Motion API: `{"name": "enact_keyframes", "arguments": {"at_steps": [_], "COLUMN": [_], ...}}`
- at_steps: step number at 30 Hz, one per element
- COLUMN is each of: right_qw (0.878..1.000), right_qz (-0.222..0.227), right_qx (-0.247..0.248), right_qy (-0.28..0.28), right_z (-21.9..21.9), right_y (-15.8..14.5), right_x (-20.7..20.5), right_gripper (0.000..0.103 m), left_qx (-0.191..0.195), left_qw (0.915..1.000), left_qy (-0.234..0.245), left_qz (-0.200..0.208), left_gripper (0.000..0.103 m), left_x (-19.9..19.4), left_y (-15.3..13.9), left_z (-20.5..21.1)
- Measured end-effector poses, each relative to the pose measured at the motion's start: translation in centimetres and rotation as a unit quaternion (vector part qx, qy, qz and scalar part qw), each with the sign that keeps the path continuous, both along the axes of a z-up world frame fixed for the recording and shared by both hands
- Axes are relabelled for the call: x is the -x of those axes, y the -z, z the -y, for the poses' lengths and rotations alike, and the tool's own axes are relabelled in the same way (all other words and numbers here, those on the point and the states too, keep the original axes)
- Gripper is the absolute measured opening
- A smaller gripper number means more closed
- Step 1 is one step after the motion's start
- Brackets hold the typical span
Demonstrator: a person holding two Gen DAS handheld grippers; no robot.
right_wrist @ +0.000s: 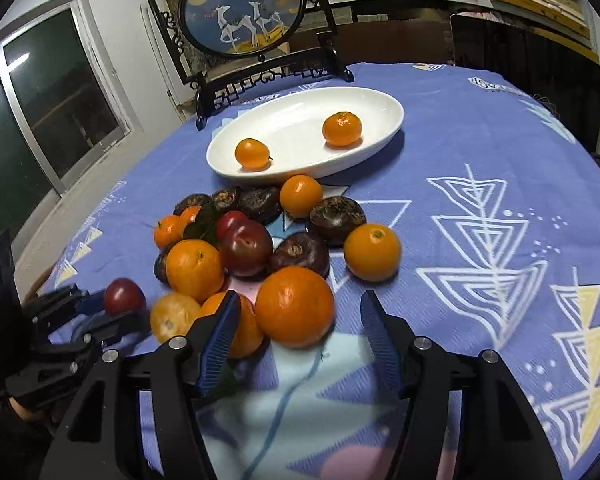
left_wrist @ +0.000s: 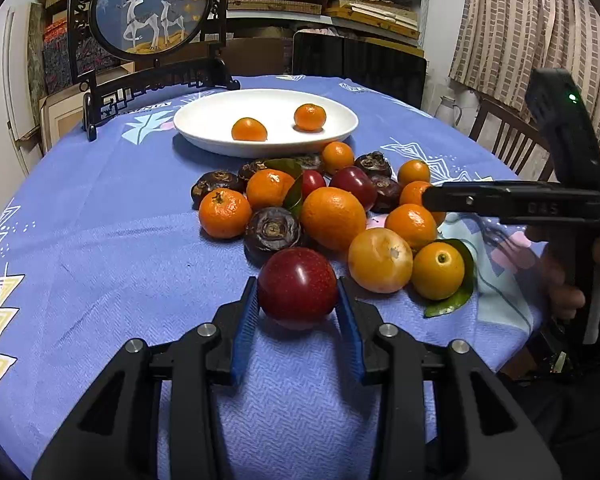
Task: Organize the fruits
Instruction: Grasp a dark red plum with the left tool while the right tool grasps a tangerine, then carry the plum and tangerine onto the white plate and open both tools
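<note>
Blue patterned cloth (left_wrist: pixel 100 240) covers your bench; shelves of boxes, a striped curtain and a framed deer screen (left_wrist: pixel 150 6) ring it. Your left tool (left_wrist: pixel 298 300) has both pads against the red plum (left_wrist: pixel 297 286) at the pile's near edge. Your right tool (right_wrist: pixel 296 320) is spread wide around a large orange (right_wrist: pixel 295 306), without gripping it. Beyond the pile, the white plate (right_wrist: pixel 300 168) holds two small oranges. Bare cloth lies to the right of the pile.
</note>
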State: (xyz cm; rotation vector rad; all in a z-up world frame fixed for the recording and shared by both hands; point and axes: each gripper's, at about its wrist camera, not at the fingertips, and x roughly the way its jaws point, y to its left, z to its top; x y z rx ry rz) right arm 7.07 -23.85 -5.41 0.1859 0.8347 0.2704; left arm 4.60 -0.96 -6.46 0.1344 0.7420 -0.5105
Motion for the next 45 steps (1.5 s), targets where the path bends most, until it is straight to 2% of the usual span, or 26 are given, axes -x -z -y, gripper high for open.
{"name": "enact_keyframes", "arguments": {"at_steps": [4,7,9,12,16,23,30,34,38,45], "right_qw": [0.997,0.988,0.989,0.987,0.990,0.995,0.998,0.998,0.998,0.999], "right_qz": [-0.038,-0.066,-0.068,-0.066,-0.045,0.009,0.036,0.053,0.052,0.026], "right_qx": [-0.069,-0.136,-0.129,-0.144,-0.134,-0.101,-0.060,-0.043,-0.038,-0.033], "right_qy": [-0.009,-0.014,-0.010,-0.015,-0.016,-0.004,0.004,0.002,0.001,-0.011], "right_z": [0.7,1.7,1.9,2.1,2.3,3.7,4.2,3.6,2.9,0.5], "right_y": [0.8,1.8,1.8,2.1,1.5,-1.8,-5.2,-7.5,-8.5,-7.0], "right_x": [-1.2,-1.5,-1.2,-0.5,0.7,2.2,0.3,-3.2,-7.6,-15.9], "right_gripper": [0.062,0.055,0.045,0.044,0.044,0.044,0.044,0.044,0.044,0.044], "left_qx": [0.002,0.002,0.003,0.004,0.003,0.010,0.017,0.015,0.006,-0.005], "left_qw": [1.0000,0.9999,0.9999,0.9999,0.9999,0.9998,0.9997,0.9996,0.9996,0.9999], "left_qy": [-0.005,-0.010,-0.011,-0.014,-0.016,-0.011,-0.008,-0.003,-0.002,-0.007], "left_qz": [-0.003,-0.004,-0.005,-0.003,-0.001,0.013,0.019,0.023,0.027,-0.006], "left_gripper": [0.037,0.037,0.037,0.037,0.037,0.037,0.037,0.037,0.037,0.038], "left_x": [-0.5,-0.7,-0.8,-0.8,-0.8,-0.8,-3.5,-7.1,-11.8,-19.6], "left_y": [0.1,0.1,0.1,0.0,-0.3,-1.8,-4.1,-6.1,-7.5,-6.7], "left_z": [-0.2,-0.4,-0.5,-0.6,-0.7,-0.8,-0.3,0.9,2.5,4.7]}}
